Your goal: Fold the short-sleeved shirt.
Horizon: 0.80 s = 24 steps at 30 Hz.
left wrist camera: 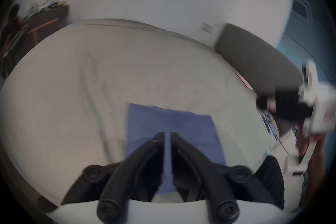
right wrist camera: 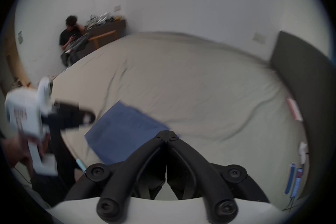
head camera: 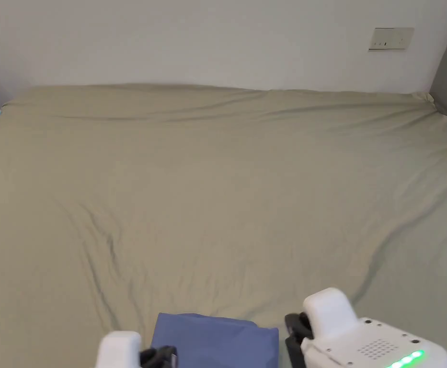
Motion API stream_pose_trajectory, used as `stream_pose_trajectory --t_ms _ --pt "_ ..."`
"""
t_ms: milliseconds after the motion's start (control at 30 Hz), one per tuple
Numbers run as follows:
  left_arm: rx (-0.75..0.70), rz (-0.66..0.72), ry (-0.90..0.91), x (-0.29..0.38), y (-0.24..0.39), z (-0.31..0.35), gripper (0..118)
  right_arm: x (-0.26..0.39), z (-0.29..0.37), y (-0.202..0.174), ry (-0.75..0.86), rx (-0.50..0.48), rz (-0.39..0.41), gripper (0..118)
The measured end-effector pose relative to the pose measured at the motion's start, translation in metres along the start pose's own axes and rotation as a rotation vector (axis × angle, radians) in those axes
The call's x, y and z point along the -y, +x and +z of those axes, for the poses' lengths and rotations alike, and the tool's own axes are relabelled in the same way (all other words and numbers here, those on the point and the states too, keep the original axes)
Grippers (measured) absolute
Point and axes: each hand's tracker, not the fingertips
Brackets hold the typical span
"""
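Observation:
The blue short-sleeved shirt point(head camera: 215, 340) lies folded into a flat rectangle on the bed, at its near edge. My left gripper point(head camera: 162, 357) is by the shirt's left side. In the left gripper view its jaws point(left wrist camera: 167, 134) stand a narrow slit apart over the shirt point(left wrist camera: 172, 124), with blue showing through the slit. My right gripper point(head camera: 294, 330) is just right of the shirt. In the right gripper view its jaws point(right wrist camera: 167, 136) touch at the tips, with nothing between them, near a corner of the shirt point(right wrist camera: 123, 129). Both gripper views are blurred.
The bed's olive-beige sheet point(head camera: 217, 191) spreads wide and wrinkled beyond the shirt. A dark headboard point(right wrist camera: 300, 73) runs along the right side. A person point(right wrist camera: 71, 35) sits by a cluttered wooden desk point(right wrist camera: 109, 28) past the far left corner. A white wall is behind.

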Motion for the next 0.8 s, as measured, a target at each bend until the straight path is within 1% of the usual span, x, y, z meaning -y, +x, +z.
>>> stream_pose_trajectory --t_ms 33,67,100,133,167,200,233,267,300,333,367,400,433,467,533,600,633,700,733,767,800 --pt "-0.029 0.021 -0.011 -0.006 -0.018 0.001 13 0.005 -0.018 -0.006 -0.057 -0.032 -0.005 2" --pt "-0.036 0.043 -0.024 -0.009 -0.031 0.001 14 0.011 -0.033 -0.011 -0.11 -0.038 -0.003 2" --pt "-0.024 0.077 -0.033 -0.012 -0.046 0.002 23 0.02 -0.05 -0.016 -0.17 -0.042 0.015 2" --pt "-0.009 0.113 -0.042 -0.012 -0.059 0.002 34 0.031 -0.068 -0.02 -0.227 -0.068 0.035 2" --pt "0.016 0.142 -0.061 -0.013 -0.069 0.001 41 0.04 -0.081 -0.022 -0.283 -0.089 0.039 2" --pt "0.038 0.18 -0.086 -0.011 -0.078 -0.002 54 0.053 -0.095 -0.022 -0.348 -0.091 0.023 2" --pt "0.072 0.222 -0.114 -0.01 -0.087 -0.006 69 0.066 -0.106 -0.023 -0.399 -0.088 0.027 2" --pt "0.096 0.247 -0.138 -0.008 -0.092 -0.009 79 0.073 -0.111 -0.022 -0.404 -0.067 0.04 2" --pt "0.116 0.278 -0.157 -0.006 -0.097 -0.013 85 0.074 -0.106 -0.019 -0.343 -0.08 0.023 2" --pt "0.143 0.282 -0.19 -0.004 -0.101 -0.017 85 0.069 -0.1 -0.015 -0.323 -0.103 -0.029 2" --pt "0.17 0.289 -0.211 -0.003 -0.103 -0.021 97 0.067 -0.099 -0.01 -0.354 -0.119 -0.066 2" --pt "0.221 0.309 -0.228 -0.002 -0.107 -0.029 115 0.066 -0.101 -0.006 -0.367 -0.136 -0.094 2" --pt "0.271 0.336 -0.255 -0.001 -0.11 -0.037 118 0.066 -0.104 -0.003 -0.374 -0.145 -0.095 2" --pt "0.307 0.356 -0.273 0.0 -0.113 -0.042 118 0.066 -0.105 -0.002 -0.372 -0.147 -0.083 2" --pt "0.389 0.444 -0.327 0.0 -0.116 -0.066 118 0.063 -0.105 -0.002 -0.379 -0.154 -0.069 2" --pt "0.419 0.501 -0.397 0.004 -0.119 -0.088 118 0.063 -0.106 -0.004 -0.382 -0.151 -0.054 2" --pt "0.488 0.529 -0.439 0.007 -0.118 -0.104 118 0.063 -0.106 -0.005 -0.382 -0.15 -0.05 2" --pt "0.575 0.584 -0.505 0.014 -0.113 -0.127 117 0.063 -0.105 -0.005 -0.38 -0.151 -0.05 2" --pt "0.627 0.61 -0.53 0.015 -0.099 -0.123 117 0.064 -0.105 -0.004 -0.377 -0.149 -0.059 2" --pt "0.725 0.647 -0.466 0.01 -0.096 -0.131 117 0.065 -0.106 -0.004 -0.373 -0.151 -0.066 2" --pt "0.698 0.701 -0.504 0.014 -0.095 -0.138 112 0.066 -0.105 -0.003 -0.37 -0.152 -0.074 2"
